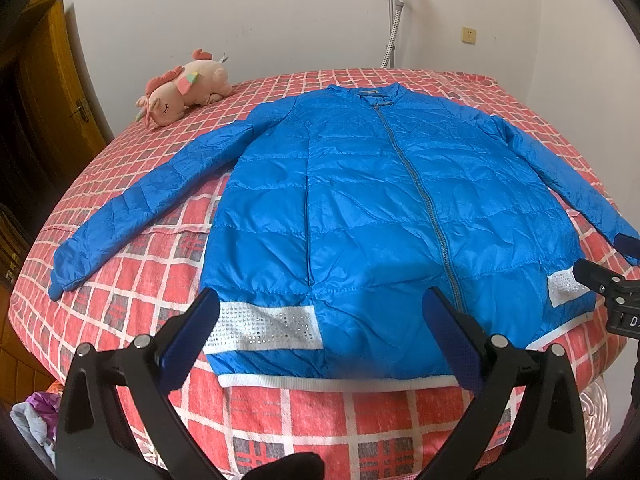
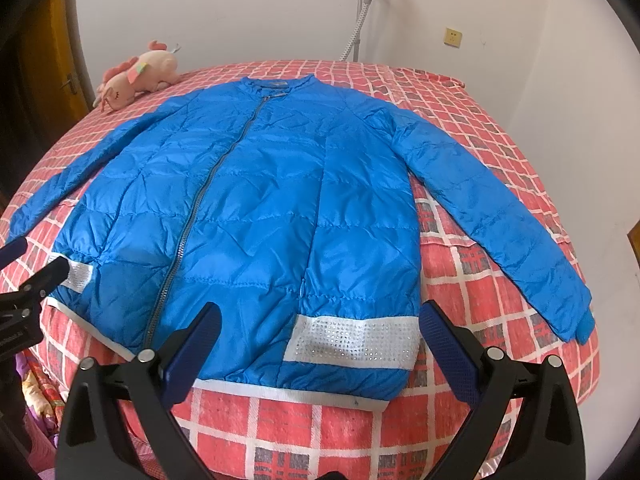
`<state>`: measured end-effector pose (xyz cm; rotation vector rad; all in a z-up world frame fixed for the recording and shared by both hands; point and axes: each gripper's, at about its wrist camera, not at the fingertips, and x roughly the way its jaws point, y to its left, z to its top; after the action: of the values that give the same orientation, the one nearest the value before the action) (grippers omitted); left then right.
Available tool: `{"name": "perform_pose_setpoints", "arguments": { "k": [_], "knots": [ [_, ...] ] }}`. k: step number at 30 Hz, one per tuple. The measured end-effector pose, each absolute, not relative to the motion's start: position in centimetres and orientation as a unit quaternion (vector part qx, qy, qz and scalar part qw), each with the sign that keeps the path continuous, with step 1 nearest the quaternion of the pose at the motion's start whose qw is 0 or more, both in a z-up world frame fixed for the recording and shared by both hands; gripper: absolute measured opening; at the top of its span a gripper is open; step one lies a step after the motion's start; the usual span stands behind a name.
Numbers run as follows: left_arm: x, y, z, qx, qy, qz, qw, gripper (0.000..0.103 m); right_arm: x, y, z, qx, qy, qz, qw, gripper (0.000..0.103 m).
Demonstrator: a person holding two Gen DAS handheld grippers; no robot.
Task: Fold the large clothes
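One quilted, shiny blue jacket (image 1: 372, 208) lies flat on the checked bed (image 1: 132, 264) — zipped, two white studded hem bands. Left gripper (image 1: 320, 320) and right gripper (image 2: 320, 332) both gape wide, empty; one plush toy (image 1: 184, 92) at 11 o'clock.

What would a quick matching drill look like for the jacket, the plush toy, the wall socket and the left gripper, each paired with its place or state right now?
Column one:
1. blue jacket
2. plush toy
3. wall socket
4. left gripper

Column two:
A. open, hovering over the jacket's hem
B. lying near the bed's far left corner
C. spread flat, zipped, sleeves out to both sides
D. yellowish, on the white wall behind the bed

Pairs: 1-C, 2-B, 3-D, 4-A
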<state>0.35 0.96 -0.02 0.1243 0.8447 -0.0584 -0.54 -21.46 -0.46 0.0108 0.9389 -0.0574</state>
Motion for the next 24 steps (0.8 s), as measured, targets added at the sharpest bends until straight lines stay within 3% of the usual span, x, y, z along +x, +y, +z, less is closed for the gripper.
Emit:
{"name": "perform_pose_setpoints", "arguments": {
  "k": [24],
  "knots": [
    [0.76, 1.59, 0.05, 0.061, 0.409, -0.025, 0.910, 0.100, -0.21, -21.31, -0.31, 0.004, 0.451, -0.027, 0.892, 0.099]
  ]
}}
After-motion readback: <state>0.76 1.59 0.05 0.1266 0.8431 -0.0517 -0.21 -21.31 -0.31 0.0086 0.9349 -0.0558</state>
